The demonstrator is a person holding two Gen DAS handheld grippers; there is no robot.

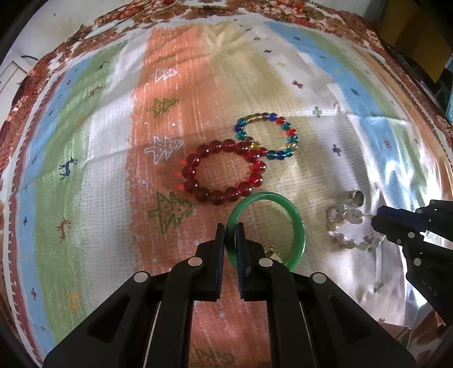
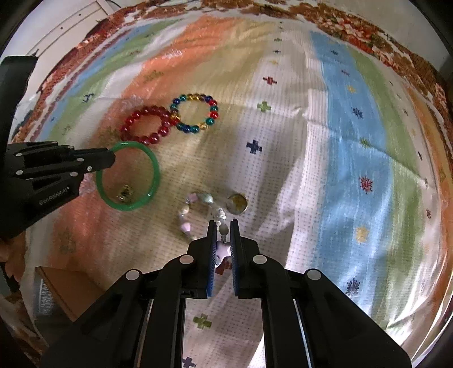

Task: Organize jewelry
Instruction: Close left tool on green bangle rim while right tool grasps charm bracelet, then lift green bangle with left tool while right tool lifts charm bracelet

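Note:
My left gripper (image 1: 230,228) is shut on the rim of a green bangle (image 1: 294,220), which also shows in the right wrist view (image 2: 154,167). A small gold piece (image 2: 124,192) lies inside the bangle. My right gripper (image 2: 222,223) is shut on a pale pink and clear bead bracelet (image 2: 185,218), also seen in the left wrist view (image 1: 345,218). A red bead bracelet (image 1: 223,172) and a multicoloured bead bracelet (image 1: 267,136) lie touching each other just beyond the bangle. A round gold-topped piece (image 2: 237,203) lies by the pale bracelet.
Everything lies on a striped, patterned cloth (image 1: 99,169) under clear plastic, with a floral border (image 1: 283,11) at its far edge. A brown box (image 2: 65,286) sits at the near left in the right wrist view. The right gripper's body (image 1: 410,232) shows in the left wrist view.

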